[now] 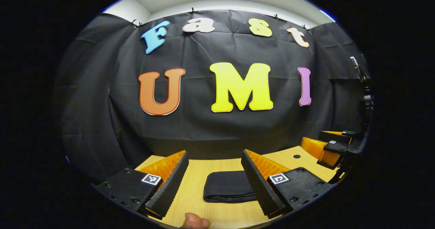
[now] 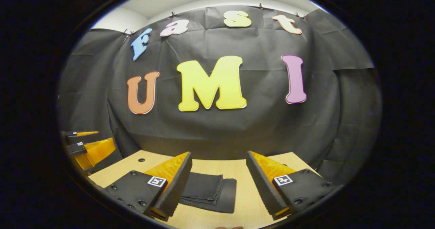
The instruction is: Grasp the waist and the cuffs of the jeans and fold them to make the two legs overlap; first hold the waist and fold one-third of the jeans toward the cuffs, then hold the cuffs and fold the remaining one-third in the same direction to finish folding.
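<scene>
The wooden table (image 1: 197, 195) spreads under me; the jeans (image 1: 228, 187) lie on it as a compact folded stack. My left gripper (image 1: 214, 185) and right gripper (image 2: 217, 185) hover above, fingers apart, empty. Dipping near could snag an edge and undo the layers.

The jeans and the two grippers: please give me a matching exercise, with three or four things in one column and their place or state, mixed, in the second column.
Things:
1. jeans
2. left gripper
3. right gripper
4. table

Places or states:
A. light wood, with a dark round hole
B. folded into a dark bundle, lying flat
C. jaws open, the bundle straight ahead between them
D. jaws open, the bundle toward its left finger

Pairs: 1-B, 2-C, 3-D, 4-A
</scene>
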Demonstrator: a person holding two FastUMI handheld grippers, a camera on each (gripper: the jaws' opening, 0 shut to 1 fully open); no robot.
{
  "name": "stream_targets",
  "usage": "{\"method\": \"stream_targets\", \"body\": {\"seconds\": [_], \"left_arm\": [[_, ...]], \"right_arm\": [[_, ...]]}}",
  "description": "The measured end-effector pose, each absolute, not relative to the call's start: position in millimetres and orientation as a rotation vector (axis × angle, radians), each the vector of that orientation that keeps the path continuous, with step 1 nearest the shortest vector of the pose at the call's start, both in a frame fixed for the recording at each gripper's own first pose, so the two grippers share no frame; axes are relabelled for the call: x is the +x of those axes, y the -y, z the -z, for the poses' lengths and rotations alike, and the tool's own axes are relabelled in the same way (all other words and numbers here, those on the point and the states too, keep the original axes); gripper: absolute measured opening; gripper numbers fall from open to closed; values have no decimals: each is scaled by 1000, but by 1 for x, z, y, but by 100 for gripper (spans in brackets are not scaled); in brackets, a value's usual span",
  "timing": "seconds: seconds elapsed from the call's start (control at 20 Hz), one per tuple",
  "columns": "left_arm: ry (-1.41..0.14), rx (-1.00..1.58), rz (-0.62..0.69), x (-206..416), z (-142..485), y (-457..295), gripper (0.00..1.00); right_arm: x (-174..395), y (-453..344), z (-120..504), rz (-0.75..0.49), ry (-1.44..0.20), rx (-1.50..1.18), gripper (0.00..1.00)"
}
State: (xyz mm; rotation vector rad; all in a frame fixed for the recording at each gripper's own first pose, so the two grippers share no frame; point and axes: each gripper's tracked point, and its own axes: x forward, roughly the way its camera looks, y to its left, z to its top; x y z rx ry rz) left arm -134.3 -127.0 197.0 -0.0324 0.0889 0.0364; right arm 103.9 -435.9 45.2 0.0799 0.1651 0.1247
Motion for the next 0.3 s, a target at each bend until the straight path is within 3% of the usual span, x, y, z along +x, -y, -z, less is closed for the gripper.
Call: {"method": "stream_targets", "body": {"seconds": [0.05,0.15,0.3], "left_arm": [[-91,-40,-40,-135,-195,126,99],[-96,-51,-41,-135,-193,125,99],[-104,-56,-42,-134,-191,122,99]], "right_arm": [[102,436,-46,-124,-163,84,99],[101,438,-45,-117,-159,91,94],[101,445,-47,-94,-135,82,98]]}}
